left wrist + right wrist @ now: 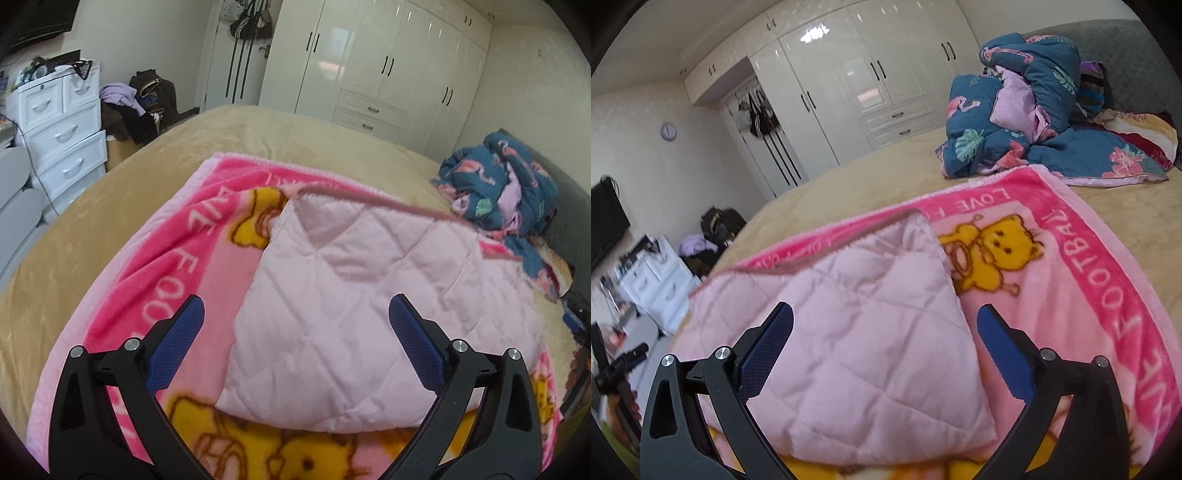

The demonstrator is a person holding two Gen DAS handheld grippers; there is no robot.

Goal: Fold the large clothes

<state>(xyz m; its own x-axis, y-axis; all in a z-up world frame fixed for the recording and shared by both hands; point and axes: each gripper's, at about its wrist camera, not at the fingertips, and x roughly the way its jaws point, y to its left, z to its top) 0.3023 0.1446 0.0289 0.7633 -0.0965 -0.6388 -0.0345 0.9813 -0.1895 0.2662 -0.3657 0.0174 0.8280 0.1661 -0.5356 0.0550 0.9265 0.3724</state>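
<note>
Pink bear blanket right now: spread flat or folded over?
Folded over. The pink blanket has its quilted underside flipped on top of the printed face; both open grippers hold nothing.

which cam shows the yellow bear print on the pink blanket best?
Right wrist: the bear on the pink blanket shows whole, face included, beside the folded-over quilted flap. Left wrist shows only a sliver of it, the rest hidden under that flap.

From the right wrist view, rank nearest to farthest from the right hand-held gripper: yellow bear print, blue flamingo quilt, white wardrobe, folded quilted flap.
1. Folded quilted flap, between the open right hand-held gripper fingers.
2. Yellow bear print, ahead right.
3. Blue flamingo quilt, far right.
4. White wardrobe, back wall.
</note>
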